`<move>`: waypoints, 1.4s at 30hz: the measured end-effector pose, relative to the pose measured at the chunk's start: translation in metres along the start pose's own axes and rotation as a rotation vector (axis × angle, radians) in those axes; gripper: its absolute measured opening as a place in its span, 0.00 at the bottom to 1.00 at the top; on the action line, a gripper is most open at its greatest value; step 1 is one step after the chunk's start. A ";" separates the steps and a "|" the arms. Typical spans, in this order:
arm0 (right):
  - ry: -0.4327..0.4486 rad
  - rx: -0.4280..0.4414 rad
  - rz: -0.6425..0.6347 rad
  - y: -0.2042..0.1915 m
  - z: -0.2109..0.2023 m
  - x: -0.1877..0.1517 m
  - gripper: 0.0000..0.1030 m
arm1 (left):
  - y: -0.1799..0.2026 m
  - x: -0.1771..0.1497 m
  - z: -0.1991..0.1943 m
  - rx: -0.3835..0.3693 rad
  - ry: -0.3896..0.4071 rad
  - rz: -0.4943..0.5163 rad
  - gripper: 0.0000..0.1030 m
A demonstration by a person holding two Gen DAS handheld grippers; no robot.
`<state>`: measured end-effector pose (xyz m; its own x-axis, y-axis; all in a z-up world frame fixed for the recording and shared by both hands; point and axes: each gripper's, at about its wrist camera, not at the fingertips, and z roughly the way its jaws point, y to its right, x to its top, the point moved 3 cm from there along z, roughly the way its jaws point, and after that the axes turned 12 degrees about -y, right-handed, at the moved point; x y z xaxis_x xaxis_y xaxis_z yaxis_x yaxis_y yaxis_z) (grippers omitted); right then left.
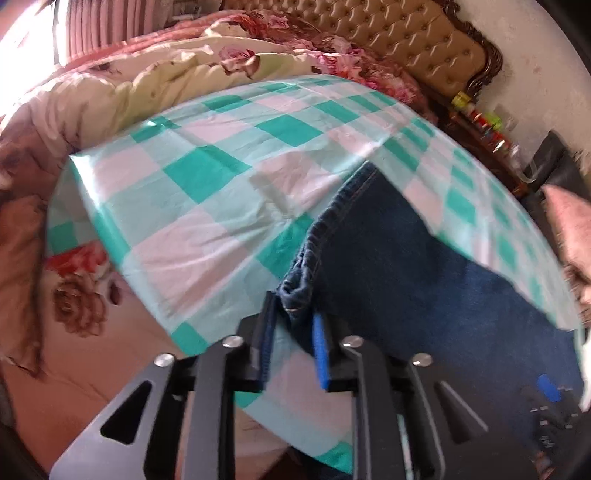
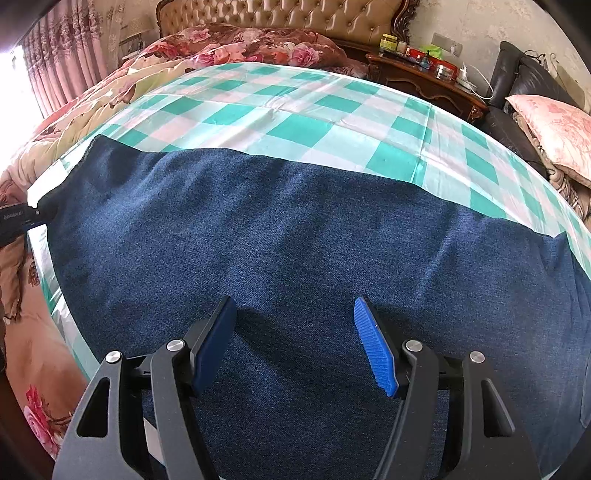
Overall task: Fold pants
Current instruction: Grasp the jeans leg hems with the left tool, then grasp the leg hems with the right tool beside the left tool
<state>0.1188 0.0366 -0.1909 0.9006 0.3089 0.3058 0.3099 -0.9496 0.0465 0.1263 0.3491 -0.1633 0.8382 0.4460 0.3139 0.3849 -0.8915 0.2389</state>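
Dark blue denim pants (image 2: 295,240) lie flat across a teal-and-white checked cloth (image 2: 303,125) on the bed. In the left wrist view a bunched, stitched edge of the pants (image 1: 295,299) sits between the blue pads of my left gripper (image 1: 293,325), which is shut on it. The left gripper's tip (image 2: 22,216) also shows at the left end of the pants in the right wrist view. My right gripper (image 2: 295,332) hovers over the middle of the denim, open, with nothing between its fingers. It shows blurred at the lower right of the left wrist view (image 1: 550,398).
A floral quilt (image 2: 110,85) is heaped along the far and left sides of the bed, below a tufted headboard (image 2: 280,14). A dark wooden nightstand (image 2: 424,77) with bottles stands at the back right. A pink pillow (image 2: 557,129) lies on a black sofa on the right.
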 end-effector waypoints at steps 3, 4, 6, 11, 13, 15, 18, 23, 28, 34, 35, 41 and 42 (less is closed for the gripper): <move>-0.008 0.028 0.006 0.002 0.000 0.002 0.62 | 0.011 -0.002 -0.016 0.012 0.061 0.050 0.13; -0.009 0.047 0.015 0.004 -0.002 0.003 0.62 | 0.015 -0.002 -0.022 0.022 0.080 0.066 0.13; 0.001 0.127 0.064 0.014 -0.012 0.007 0.62 | 0.037 -0.006 -0.044 0.086 0.161 0.152 0.13; 0.003 0.322 0.222 0.058 -0.034 0.012 0.65 | 0.144 -0.047 -0.088 0.315 0.381 0.516 0.13; 0.014 0.357 0.290 0.084 -0.044 0.009 0.65 | 0.195 -0.084 -0.091 0.360 0.452 0.691 0.14; 0.031 0.357 0.354 0.110 -0.051 0.004 0.65 | 0.232 -0.121 -0.085 0.374 0.490 0.812 0.14; 0.037 0.347 0.469 0.153 -0.056 -0.013 0.65 | 0.280 -0.192 -0.056 0.391 0.534 1.003 0.14; -0.005 0.340 0.544 0.187 -0.045 -0.038 0.65 | 0.296 -0.253 -0.007 0.430 0.527 1.132 0.25; -0.032 0.361 0.554 0.193 -0.039 -0.046 0.65 | 0.282 -0.249 -0.002 0.502 0.552 1.113 0.50; -0.045 0.401 0.504 0.177 -0.039 -0.040 0.66 | 0.284 -0.235 0.006 0.423 0.434 1.176 0.48; -0.052 0.410 0.491 0.173 -0.039 -0.040 0.66 | 0.285 -0.237 0.006 0.416 0.428 1.192 0.48; -0.128 0.534 0.467 0.151 -0.031 -0.040 0.67 | 0.292 -0.248 0.017 0.406 0.398 1.288 0.23; -0.142 0.562 0.468 0.147 -0.030 -0.039 0.70 | 0.291 -0.248 0.017 0.407 0.406 1.291 0.22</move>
<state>0.1202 -0.1171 -0.1672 0.9956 -0.0809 0.0471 -0.0404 -0.8250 -0.5636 0.0373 -0.0226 -0.1873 0.5400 -0.7606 0.3604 -0.4151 -0.6132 -0.6720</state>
